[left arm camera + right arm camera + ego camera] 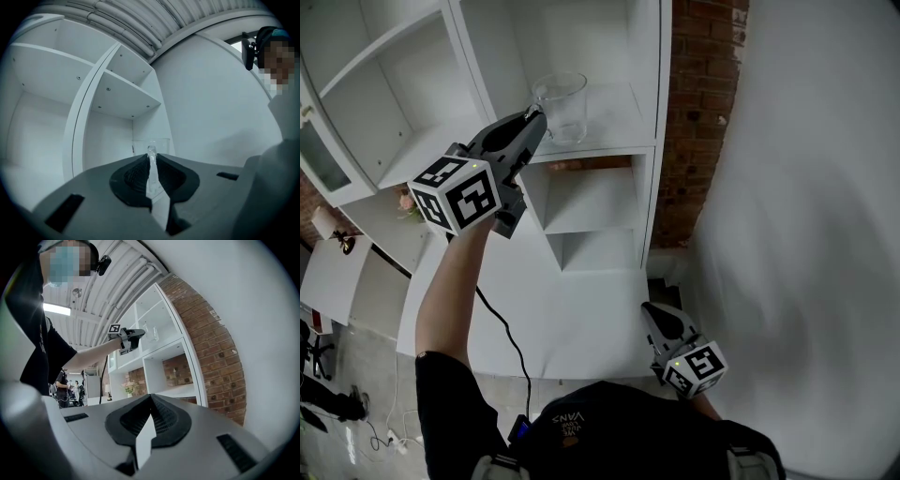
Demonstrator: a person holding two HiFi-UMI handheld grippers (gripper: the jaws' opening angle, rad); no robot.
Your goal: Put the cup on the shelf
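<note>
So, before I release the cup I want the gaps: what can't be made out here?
Head view: whether the cup base touches the shelf; the steep angle and clear glass hide it.
Left gripper view: most of the cup, behind the fingers.
Right gripper view: the cup is too small.

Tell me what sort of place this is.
Probably an indoor loft-style office or workshop: a white cubby shelf unit stands against an exposed brick wall, under a ribbed ceiling with a strip light, and people stand in the open space beyond.
</note>
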